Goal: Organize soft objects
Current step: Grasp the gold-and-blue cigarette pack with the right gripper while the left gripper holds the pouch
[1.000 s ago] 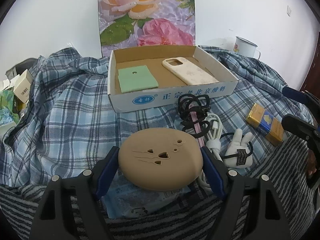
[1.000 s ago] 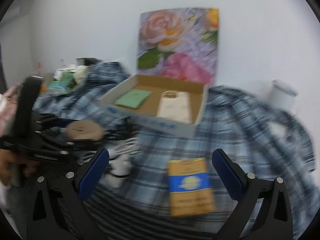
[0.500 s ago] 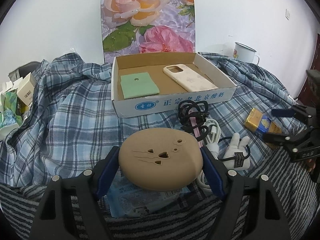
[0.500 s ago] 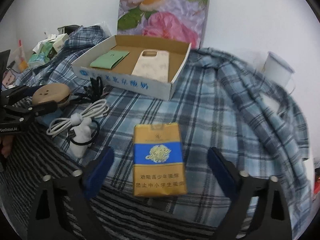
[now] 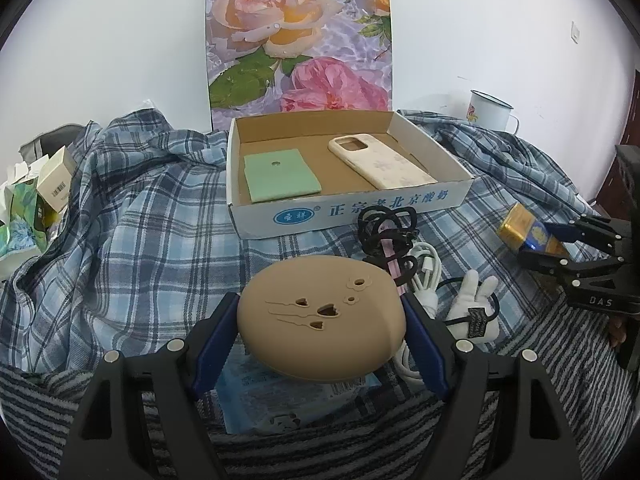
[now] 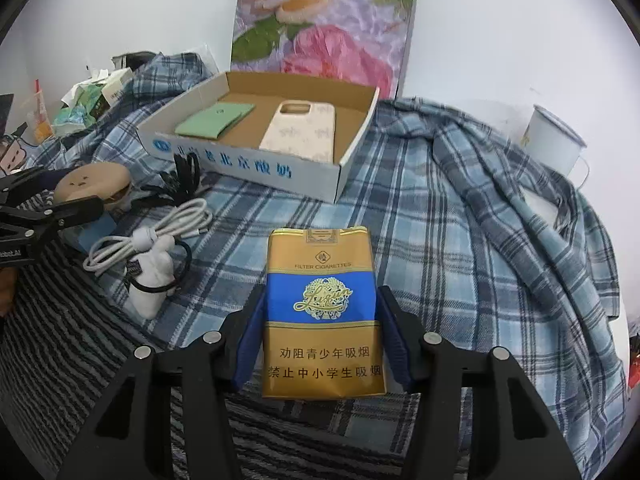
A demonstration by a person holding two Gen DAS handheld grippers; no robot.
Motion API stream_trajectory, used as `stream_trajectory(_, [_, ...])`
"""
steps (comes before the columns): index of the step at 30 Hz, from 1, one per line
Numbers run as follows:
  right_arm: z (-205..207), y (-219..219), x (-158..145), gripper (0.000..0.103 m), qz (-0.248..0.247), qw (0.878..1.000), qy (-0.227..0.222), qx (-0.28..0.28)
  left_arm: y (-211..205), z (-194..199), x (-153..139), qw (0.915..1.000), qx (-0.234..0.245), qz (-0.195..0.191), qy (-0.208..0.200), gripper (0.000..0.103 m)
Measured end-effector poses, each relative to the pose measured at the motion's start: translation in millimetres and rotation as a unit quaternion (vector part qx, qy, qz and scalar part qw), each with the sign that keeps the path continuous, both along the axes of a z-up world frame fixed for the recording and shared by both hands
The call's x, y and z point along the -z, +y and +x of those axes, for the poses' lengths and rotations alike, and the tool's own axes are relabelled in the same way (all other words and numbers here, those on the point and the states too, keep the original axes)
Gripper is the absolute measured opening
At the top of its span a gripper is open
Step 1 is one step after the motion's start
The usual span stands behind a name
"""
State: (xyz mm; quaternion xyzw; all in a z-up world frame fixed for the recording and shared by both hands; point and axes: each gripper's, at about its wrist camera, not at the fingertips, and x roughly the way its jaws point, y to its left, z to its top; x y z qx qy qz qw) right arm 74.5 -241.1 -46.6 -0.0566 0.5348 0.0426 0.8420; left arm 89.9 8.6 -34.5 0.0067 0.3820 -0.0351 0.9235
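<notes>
- Receiving container: a shallow white cardboard box with blue printed lettering (image 5: 352, 208) sits on a blue-and-white plaid cloth (image 5: 132, 216), in front of an upright floral-print board (image 5: 298, 36).
- Already in the box: a flat pale-green square pad (image 5: 280, 174) on the left and a cream floral phone case (image 5: 380, 166) on the right, lying apart. Judged as two items sorted.
- Left tongs (image 5: 322, 330): pinching a tan, rounded, pebble-shaped soft case with small heart-shaped cut-outs (image 5: 320, 326), one blue pad on each flank. The case is short of the box, over a light-blue printed packet (image 5: 256, 384); it cannot be told whether it is lifted or resting.
- Right tongs (image 6: 322, 338): the jaws have just been closing, and a gold-and-blue soft cigarette pack (image 6: 322, 312) is between them, both blue pads against its sides. The pack lies on the plaid cloth, well short of the box.
- Not yet sorted, on the cloth between the two tongs: a tangle of black hair ties with a pink strip (image 5: 386, 232), a coiled white charging cable (image 5: 426, 270), and a small white plush hand-shaped charm on a black loop (image 5: 474, 306).
- Uninvolved: a white enamel mug (image 6: 554, 140) at the far right; small cartons and packets (image 5: 36, 196) at the far left.
- Assessment: early to middle stage. Two items stowed, two gripped but undelivered, at least three loose. The box has free floor space, chiefly between and behind its contents.
</notes>
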Motion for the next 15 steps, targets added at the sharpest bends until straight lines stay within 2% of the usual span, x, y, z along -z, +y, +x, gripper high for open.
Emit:
stream_trajectory(9, [-7.5,3.1,-22.1,0.052,0.003,0.998,-0.068,-0.003,0.8,-7.1,-6.9,0.9998,-0.002,-0.002,-0.022,0.080])
stream_trajectory(13, [-19.3,8.6,-39.5,0.052,-0.007,0.992,-0.125,-0.009,2.8,-9.3,-10.6,0.9995,-0.004,-0.006,-0.032,0.080])
stream_trajectory(15, [-20.8,7.1,-42.8,0.052,-0.005,0.991,-0.136,-0.006,3.7,-10.6,-12.6,0.9993,-0.005,-0.009,-0.037,0.080])
